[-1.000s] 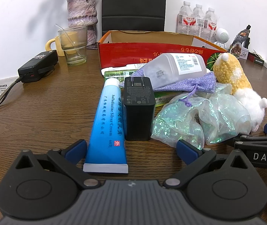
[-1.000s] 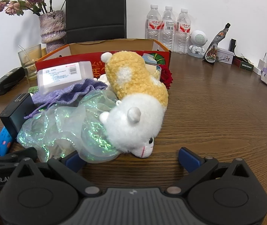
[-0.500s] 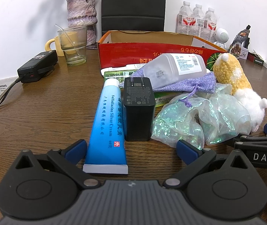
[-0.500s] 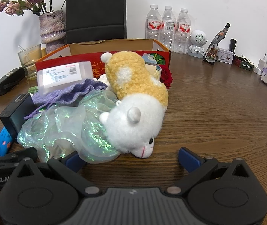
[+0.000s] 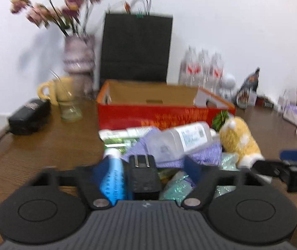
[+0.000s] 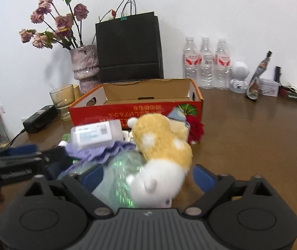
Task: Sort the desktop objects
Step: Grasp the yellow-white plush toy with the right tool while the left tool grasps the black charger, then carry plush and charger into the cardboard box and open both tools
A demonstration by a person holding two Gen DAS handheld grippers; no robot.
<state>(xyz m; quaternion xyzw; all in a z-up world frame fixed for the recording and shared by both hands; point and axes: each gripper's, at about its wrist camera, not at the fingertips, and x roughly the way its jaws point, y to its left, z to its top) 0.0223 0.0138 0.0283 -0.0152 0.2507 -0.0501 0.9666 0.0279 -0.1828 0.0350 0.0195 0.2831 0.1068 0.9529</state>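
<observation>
Plush toy (image 6: 161, 158) between open right claw (image 6: 148, 177)

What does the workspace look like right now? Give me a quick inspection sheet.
Surface: brown wooden table.
Job's things: plush, clear bottle, purple pouch, charger, blue tube piled before the open red box.
Clutter: vase, glass, black bag, water bottles.
Grippers: left gripper and right gripper open, over the pile.
Cables: one from the black adapter.
Surroundings: white wall.
</observation>
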